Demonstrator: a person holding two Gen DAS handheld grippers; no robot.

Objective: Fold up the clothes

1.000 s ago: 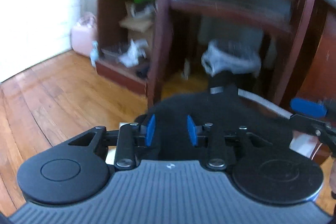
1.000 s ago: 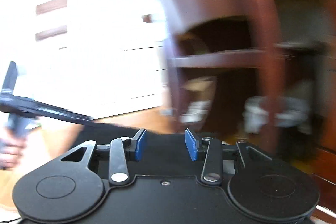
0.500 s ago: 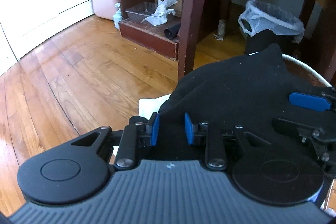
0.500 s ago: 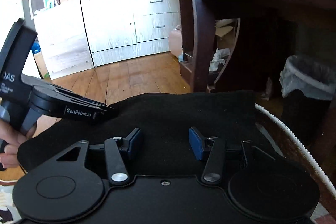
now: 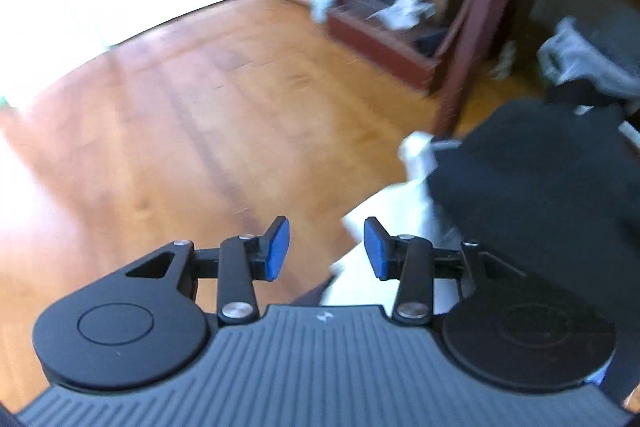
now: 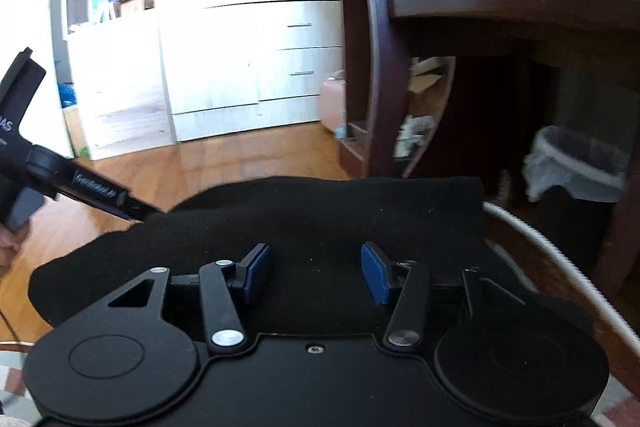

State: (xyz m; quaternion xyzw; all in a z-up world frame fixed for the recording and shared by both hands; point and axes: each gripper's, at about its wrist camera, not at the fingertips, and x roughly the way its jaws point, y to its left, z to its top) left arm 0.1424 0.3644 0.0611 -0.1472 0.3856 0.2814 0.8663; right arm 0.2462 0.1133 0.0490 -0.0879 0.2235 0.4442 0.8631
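I am opening both my left gripper (image 5: 324, 247) and right gripper (image 6: 314, 273), empty, releasing the folded black fabric garment (image 6: 320, 219) gently so its fold lies flat.

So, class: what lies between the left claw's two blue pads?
Nothing held: only wooden floor and white cloth beyond the opening left claw, in the left wrist view.

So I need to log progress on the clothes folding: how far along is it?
Done: the black fabric garment lies doubled over on the surface with the white cord edging. In hand: nothing; the left claw is opening, off the cloth, and the right claw is opening above it. Left: any further folds; a white cloth lies beside it.
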